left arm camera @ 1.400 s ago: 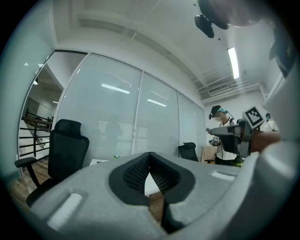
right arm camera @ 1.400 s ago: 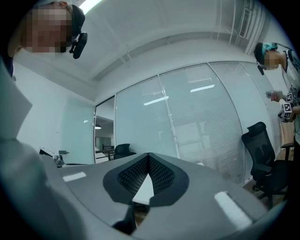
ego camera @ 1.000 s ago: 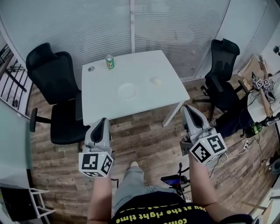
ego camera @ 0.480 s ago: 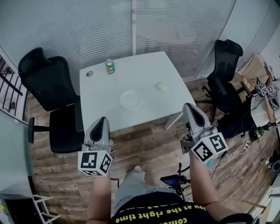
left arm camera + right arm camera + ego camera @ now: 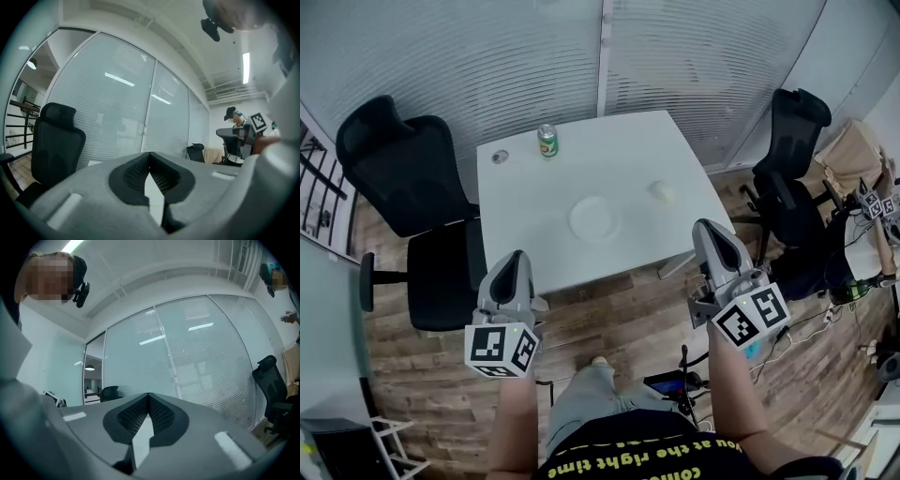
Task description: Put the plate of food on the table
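A white plate (image 5: 595, 218) lies near the middle of the white table (image 5: 534, 234) in the head view; it looks bare. A small pale lump (image 5: 661, 192) sits on the table to its right. My left gripper (image 5: 515, 259) hovers over the floor just in front of the table's near edge, jaws shut and holding nothing. My right gripper (image 5: 710, 230) hangs off the table's near right corner, also shut and empty. In the left gripper view the left gripper (image 5: 150, 157) has its tips together. The right gripper (image 5: 149, 397) shows the same in its own view.
A green can (image 5: 547, 141) and a small round disc (image 5: 499, 157) stand at the table's far side. Black office chairs stand to the left (image 5: 403, 187) and to the right (image 5: 792, 159). Glass walls with blinds lie behind. Another person sits at the far right (image 5: 872, 211).
The table and plate have slid right and down in the head view and look a little nearer. Both grippers have kept their places and stayed shut.
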Action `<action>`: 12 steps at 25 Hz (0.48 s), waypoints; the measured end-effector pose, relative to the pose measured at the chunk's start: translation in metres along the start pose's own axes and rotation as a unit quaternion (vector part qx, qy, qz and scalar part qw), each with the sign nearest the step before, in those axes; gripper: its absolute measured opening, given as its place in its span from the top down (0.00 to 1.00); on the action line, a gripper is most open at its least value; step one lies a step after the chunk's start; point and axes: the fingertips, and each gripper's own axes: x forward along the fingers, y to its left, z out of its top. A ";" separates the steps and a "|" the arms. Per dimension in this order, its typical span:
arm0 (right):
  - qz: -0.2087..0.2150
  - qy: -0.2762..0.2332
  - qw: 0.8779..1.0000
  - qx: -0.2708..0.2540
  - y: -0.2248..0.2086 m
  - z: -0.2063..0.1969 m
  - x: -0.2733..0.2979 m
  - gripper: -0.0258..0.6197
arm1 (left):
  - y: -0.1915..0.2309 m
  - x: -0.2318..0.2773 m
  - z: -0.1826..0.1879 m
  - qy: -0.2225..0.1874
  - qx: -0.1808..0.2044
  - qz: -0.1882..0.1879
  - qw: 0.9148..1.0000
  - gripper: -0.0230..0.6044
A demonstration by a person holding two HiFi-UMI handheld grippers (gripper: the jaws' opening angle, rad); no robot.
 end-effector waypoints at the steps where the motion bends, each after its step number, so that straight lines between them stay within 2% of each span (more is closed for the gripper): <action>1: 0.003 -0.001 1.000 0.001 0.002 0.000 0.002 0.95 | 0.004 -0.001 -0.001 0.001 -0.002 0.002 1.000 0.96; 12: 0.019 -0.006 1.000 -0.011 0.013 0.009 0.013 0.95 | 0.024 -0.012 -0.004 -0.002 -0.013 0.024 1.000 0.96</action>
